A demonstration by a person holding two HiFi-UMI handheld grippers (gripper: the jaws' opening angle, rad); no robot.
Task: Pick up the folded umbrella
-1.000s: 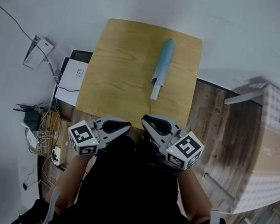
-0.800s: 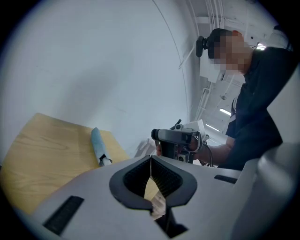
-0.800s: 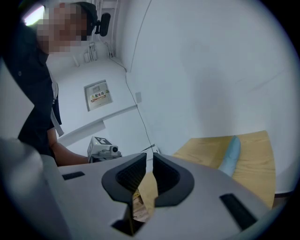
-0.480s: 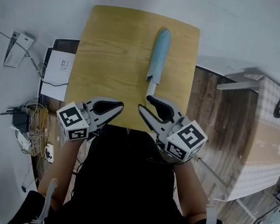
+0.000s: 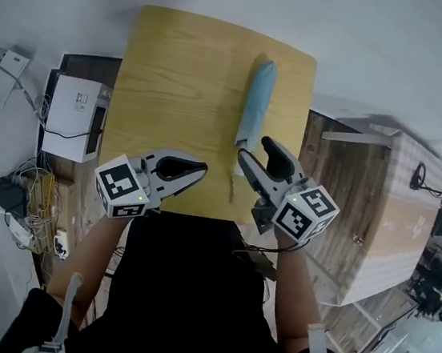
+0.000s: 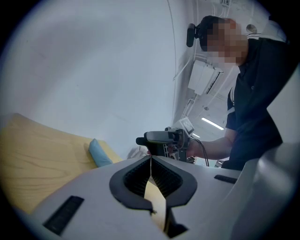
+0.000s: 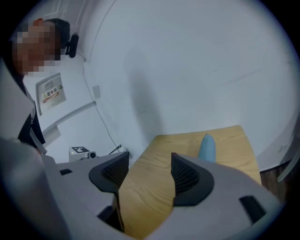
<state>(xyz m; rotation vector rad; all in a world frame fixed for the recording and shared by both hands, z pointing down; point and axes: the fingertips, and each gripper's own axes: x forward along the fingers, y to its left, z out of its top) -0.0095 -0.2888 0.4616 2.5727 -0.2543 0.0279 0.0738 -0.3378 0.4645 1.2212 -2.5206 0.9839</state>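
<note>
Two tools are hovering at the near edge of the wooden desk (image 5: 178,69). The left tool (image 5: 198,169) is showing its jaws pressed together and empty. The right tool (image 5: 257,150) has just been opening and is standing spread, nothing between its jaws. The folded umbrella (image 5: 255,104) is lying on the desk's right side, its near end just beside the right tool.

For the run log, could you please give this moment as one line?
right gripper: jaws just opening, nothing between | left gripper: shut, empty | folded umbrella: lying on table, untouched
</note>
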